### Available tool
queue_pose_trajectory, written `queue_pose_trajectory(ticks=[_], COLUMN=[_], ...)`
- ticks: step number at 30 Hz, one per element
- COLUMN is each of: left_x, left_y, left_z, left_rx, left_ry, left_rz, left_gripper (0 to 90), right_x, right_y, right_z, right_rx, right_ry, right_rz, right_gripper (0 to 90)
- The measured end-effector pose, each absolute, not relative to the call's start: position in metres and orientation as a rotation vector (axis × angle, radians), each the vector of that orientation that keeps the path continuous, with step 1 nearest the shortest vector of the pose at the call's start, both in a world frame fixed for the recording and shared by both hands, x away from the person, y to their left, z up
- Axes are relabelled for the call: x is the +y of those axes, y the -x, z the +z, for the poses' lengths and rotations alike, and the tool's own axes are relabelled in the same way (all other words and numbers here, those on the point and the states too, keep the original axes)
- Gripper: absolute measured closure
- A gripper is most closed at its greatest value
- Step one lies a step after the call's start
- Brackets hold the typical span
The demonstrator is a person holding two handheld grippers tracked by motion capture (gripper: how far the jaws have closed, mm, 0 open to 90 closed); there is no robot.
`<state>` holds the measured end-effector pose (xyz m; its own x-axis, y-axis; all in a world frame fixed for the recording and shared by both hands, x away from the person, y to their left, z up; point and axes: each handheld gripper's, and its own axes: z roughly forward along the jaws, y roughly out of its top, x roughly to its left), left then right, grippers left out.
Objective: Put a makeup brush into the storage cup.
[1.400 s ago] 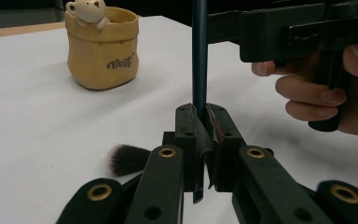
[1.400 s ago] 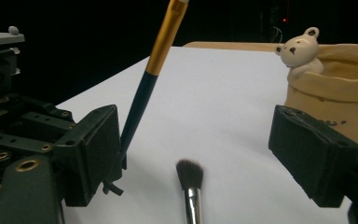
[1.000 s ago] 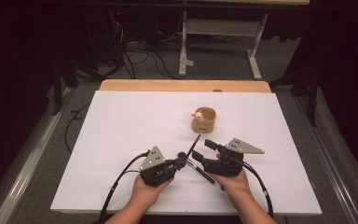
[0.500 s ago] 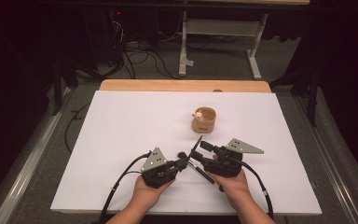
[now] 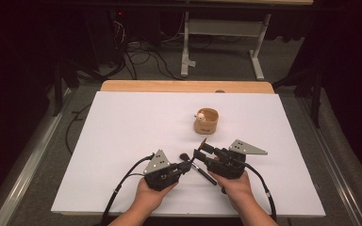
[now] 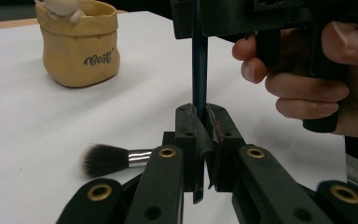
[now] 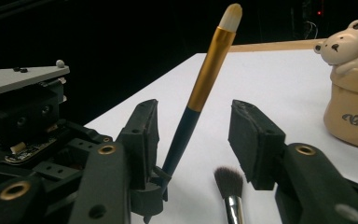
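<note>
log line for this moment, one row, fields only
left claw: shut on gold-ferrule brush | right claw: open around it, just closing | black brush: flat on table | bear pot: untouched

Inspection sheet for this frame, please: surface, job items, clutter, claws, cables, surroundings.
Surface: white tabletop, bare apart from the items below.
Job's things: slim dark-handled brush with gold ferrule and pale tip, standing upright; black-bristled brush with silver ferrule, lying flat; tan pouch-shaped holder with a small bear figure, upright, beyond the claws.
Clutter: nothing seen.
Grippers: left claw shut on the slim brush's handle; right claw open around that brush, jaws just been closing.
Cables: black gripper cables trail off the near edge.
Surroundings: wooden board at the far edge; metal stand and loose floor cables behind.
</note>
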<state>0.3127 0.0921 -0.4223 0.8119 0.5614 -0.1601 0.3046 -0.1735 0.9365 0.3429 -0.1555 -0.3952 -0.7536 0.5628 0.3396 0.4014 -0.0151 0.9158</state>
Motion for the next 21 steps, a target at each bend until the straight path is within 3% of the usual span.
queue_pose_trajectory(ticks=[12, 21], left_x=[0.0909, 0.0903], left_y=[-0.3115, -0.3113], left_z=[-0.4223, -0.4227], left_rx=[0.662, 0.661], left_ry=[-1.769, -1.772], left_rz=[0.259, 0.263], left_gripper=[83.9, 83.9], right_x=[-0.1564, -0.1577], right_y=[-0.3428, -0.3435], right_z=[-0.3945, -0.3947], right_rx=[2.105, 2.100], right_ry=[-1.046, -1.068], right_rz=[1.913, 1.938], right_gripper=[69.6, 74.4])
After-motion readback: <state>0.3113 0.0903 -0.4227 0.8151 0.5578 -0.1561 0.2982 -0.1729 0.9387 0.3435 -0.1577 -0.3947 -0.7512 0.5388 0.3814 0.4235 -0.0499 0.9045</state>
